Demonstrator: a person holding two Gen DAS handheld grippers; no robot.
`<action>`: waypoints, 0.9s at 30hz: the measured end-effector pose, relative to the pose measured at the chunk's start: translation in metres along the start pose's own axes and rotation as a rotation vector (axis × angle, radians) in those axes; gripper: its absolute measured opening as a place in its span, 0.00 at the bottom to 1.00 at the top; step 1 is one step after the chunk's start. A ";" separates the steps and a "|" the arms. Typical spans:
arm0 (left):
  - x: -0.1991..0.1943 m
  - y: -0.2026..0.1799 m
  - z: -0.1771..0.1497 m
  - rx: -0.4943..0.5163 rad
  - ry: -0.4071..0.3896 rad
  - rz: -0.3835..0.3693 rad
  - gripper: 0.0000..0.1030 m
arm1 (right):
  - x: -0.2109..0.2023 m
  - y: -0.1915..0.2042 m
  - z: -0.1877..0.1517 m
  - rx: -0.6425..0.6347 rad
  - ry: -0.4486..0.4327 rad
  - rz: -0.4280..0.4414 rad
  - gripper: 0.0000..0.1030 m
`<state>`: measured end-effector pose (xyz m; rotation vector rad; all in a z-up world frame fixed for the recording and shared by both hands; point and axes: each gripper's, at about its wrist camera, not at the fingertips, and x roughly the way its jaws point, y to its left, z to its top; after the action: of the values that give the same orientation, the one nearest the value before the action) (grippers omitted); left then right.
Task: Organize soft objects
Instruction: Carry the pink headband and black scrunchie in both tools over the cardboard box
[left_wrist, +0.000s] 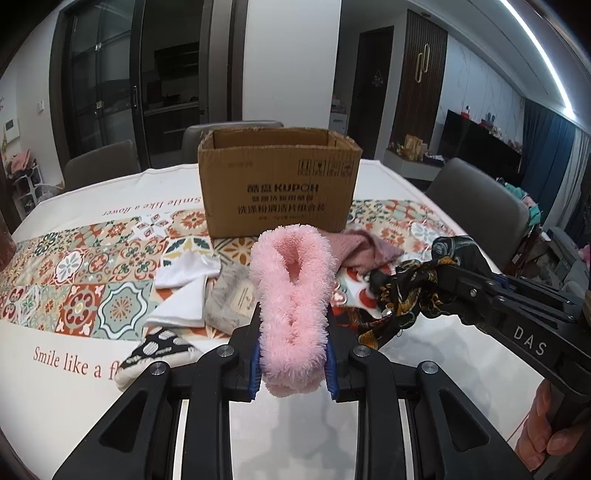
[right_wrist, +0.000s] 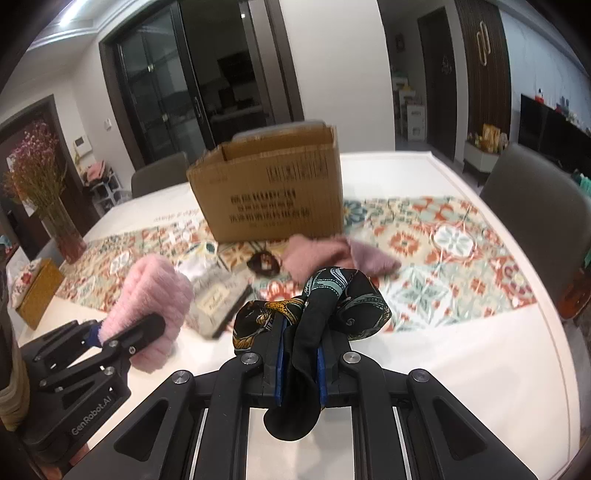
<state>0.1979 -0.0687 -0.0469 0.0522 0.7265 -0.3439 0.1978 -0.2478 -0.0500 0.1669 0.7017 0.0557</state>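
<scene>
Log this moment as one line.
left gripper: shut on pink fluffy scarf | right gripper: shut on dark patterned scarf | cardboard box: open, behind

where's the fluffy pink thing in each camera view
Left wrist view: the fluffy pink item stands centre frame, clamped between the left gripper, in front of the cardboard box.
Right wrist view: it sits lower left, held by the same gripper.
Shared landmark: the cardboard box, upper centre in both views.

Patterned table (left_wrist: 74, 266), cardboard box (left_wrist: 279, 184), socks (left_wrist: 184, 291)
</scene>
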 end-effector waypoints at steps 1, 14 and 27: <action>-0.001 0.000 0.002 -0.001 -0.005 -0.004 0.26 | -0.002 0.001 0.004 -0.002 -0.010 0.004 0.14; -0.017 0.009 0.051 0.021 -0.112 -0.039 0.26 | -0.026 0.016 0.051 -0.021 -0.168 0.020 0.14; -0.029 0.020 0.119 0.060 -0.215 -0.051 0.26 | -0.036 0.032 0.117 -0.043 -0.306 0.041 0.14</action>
<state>0.2606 -0.0608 0.0592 0.0520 0.5051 -0.4135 0.2460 -0.2360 0.0663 0.1446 0.3920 0.0826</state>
